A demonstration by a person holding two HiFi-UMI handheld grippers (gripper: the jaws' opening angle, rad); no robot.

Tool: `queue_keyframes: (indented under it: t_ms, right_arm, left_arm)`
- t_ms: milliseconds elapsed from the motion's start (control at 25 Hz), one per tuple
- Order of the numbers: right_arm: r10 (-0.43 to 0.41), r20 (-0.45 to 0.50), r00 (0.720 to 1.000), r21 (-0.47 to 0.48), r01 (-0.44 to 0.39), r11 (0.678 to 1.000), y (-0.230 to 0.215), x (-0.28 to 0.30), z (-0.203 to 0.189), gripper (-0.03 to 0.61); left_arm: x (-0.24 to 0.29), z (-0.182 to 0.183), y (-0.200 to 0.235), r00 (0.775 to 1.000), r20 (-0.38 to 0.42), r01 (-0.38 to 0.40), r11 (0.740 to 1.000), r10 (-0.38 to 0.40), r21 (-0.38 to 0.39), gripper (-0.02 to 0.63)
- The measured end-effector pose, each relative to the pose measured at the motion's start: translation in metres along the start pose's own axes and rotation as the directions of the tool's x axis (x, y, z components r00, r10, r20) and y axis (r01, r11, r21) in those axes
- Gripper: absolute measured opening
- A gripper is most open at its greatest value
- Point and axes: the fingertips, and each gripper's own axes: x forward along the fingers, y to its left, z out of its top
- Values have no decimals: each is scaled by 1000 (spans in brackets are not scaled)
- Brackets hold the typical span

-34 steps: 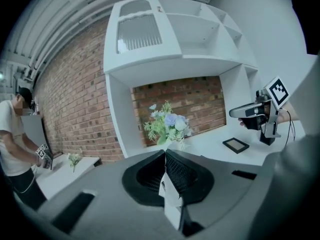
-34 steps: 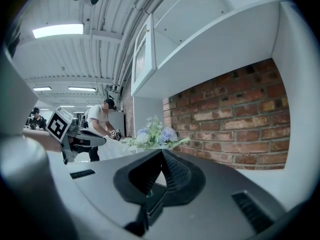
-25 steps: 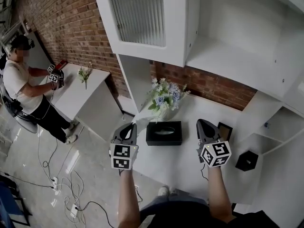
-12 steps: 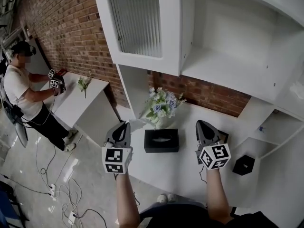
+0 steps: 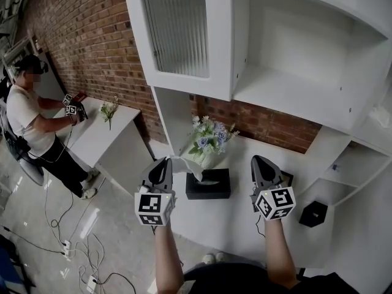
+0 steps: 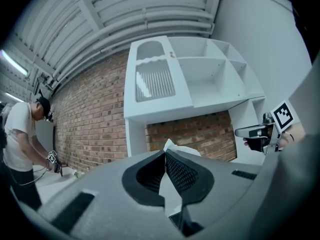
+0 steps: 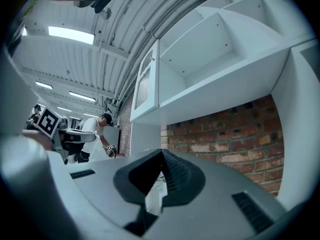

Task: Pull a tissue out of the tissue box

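Note:
In the head view a black tissue box [image 5: 208, 188] sits on the white counter [image 5: 233, 219] in front of a vase of flowers. A white tissue [image 5: 185, 165] stretches up and to the left from the box's slot to my left gripper [image 5: 164, 162], which is shut on it. In the left gripper view the tissue [image 6: 176, 149] pokes out past the closed tips of that gripper [image 6: 165, 153]. To the right of the box, my right gripper [image 5: 258, 160] hangs level and apart from it. Its jaws meet at the tips [image 7: 161, 153] with nothing held.
A vase of pale flowers [image 5: 210, 137] stands just behind the box. A small dark frame [image 5: 286, 177] and a black object [image 5: 313, 213] lie at the right of the counter. White shelving [image 5: 288, 84] overhangs the counter. Another person [image 5: 27, 115] works at a table far left.
Both grippers have risen. The tissue, which lay in the box's slot before, now stands drawn out up and left with the left gripper.

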Motion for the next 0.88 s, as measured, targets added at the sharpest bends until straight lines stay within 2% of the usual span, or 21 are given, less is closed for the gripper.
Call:
queue_keyframes:
  t_ms: [320, 880]
  right_arm:
    - [-24, -12, 1000, -9, 24, 1000, 1, 0, -2, -2]
    - [-2, -42, 999, -1, 2, 1000, 0, 1, -10, -2]
  left_arm:
    - [1, -3, -1, 1000, -3, 17, 1000, -17, -22, 11]
    - [9, -8, -14, 999, -19, 47, 998, -47, -38, 11]
